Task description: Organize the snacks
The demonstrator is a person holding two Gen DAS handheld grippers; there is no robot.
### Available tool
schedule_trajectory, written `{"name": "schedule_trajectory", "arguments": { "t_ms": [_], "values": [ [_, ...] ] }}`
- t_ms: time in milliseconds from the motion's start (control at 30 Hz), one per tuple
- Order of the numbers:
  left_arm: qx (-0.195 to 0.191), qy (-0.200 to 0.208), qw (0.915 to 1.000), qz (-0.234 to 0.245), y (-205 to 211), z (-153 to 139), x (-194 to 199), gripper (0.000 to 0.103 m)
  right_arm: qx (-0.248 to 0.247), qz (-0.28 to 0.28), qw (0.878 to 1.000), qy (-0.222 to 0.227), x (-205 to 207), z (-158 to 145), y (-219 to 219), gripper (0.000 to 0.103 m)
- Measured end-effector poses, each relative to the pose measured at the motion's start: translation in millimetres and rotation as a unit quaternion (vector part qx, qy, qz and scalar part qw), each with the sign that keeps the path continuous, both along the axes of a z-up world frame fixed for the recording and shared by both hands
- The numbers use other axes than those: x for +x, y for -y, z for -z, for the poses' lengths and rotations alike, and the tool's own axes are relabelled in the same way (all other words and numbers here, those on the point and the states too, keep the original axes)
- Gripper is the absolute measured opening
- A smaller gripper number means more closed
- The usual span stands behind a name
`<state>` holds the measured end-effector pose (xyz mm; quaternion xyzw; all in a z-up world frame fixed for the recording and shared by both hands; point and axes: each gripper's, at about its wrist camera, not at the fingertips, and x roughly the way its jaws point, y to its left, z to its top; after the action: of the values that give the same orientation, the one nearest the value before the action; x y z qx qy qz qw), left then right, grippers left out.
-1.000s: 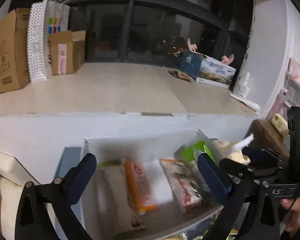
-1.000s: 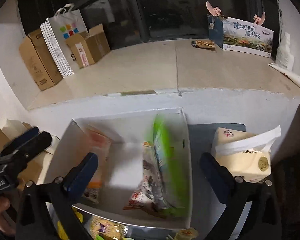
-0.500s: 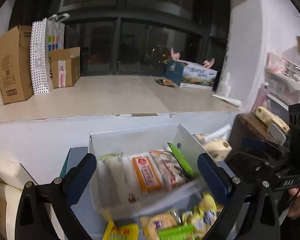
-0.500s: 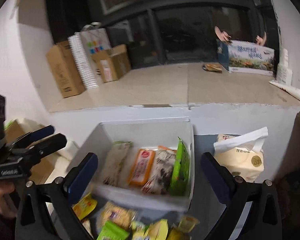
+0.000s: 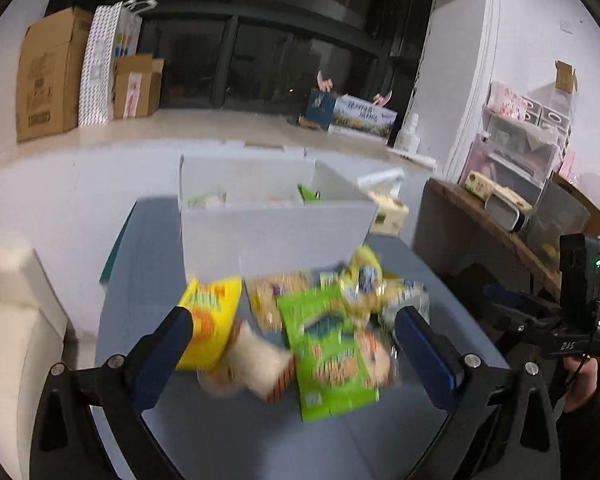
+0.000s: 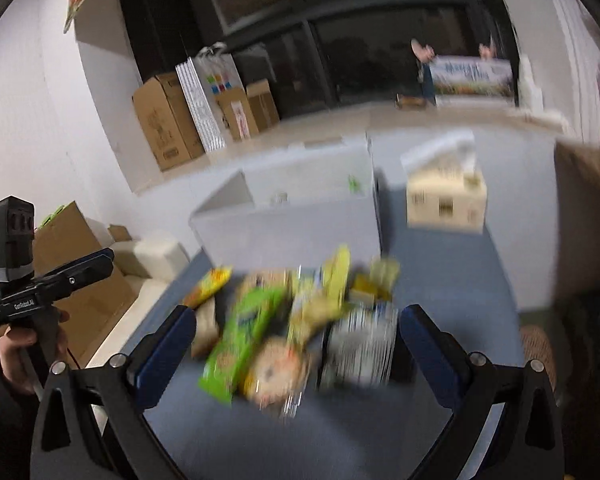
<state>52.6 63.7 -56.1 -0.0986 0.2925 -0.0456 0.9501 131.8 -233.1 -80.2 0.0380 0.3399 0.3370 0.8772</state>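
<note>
Snack packets [image 5: 300,332] — heaped on the blue bench [image 5: 260,440] before the white bin [image 5: 276,232]; light, crinkly, slippery — pinch a sealed edge; both hand-held grippers spread, holding nothing.

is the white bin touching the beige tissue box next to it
Apart. In the right wrist view a strip of blue table shows between the white bin and the beige tissue box, which sits off the bin's right corner.
</note>
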Motion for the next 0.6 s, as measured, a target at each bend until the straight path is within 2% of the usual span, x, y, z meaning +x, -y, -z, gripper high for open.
{"name": "schedule_trajectory", "arguments": {
  "t_ms": [100, 200, 300, 400, 500, 600],
  "values": [
    [0.001, -0.011, 0.9999, 0.001, 7.1, 15.0, -12.0, 0.103, -0.024, 0.006, 1.000, -0.019, -3.4, 17.9, 1.9, 0.103],
    [-0.005, -0.017, 0.9998, -0.004, 8.0, 21.5, -17.0, 0.103, -0.005, 0.000, 0.999, -0.038, 7.1, 25.6, 0.9, 0.103],
    [-0.005, -0.021, 0.9997, -0.009, 4.2, 24.2, -17.9, 0.103, -0.012, -0.008, 0.998, -0.066, 27.6, 32.4, -15.4, 0.103],
    [-0.016, -0.022, 0.9994, -0.019, -3.3, 24.2, -16.6, 0.103, -0.011, -0.030, 0.997, -0.075, 49.3, 37.0, -37.9, 0.103],
    [-0.027, -0.020, 0.9992, -0.023, -9.2, 23.8, -18.6, 0.103, -0.015, -0.028, 0.995, -0.097, 82.7, 46.1, -60.7, 0.103],
    [-0.030, -0.018, 0.9991, -0.024, -13.0, 24.7, -21.7, 0.103, -0.027, -0.053, 0.992, -0.113, 109.7, 60.2, -81.9, 0.103]
  ]
}}
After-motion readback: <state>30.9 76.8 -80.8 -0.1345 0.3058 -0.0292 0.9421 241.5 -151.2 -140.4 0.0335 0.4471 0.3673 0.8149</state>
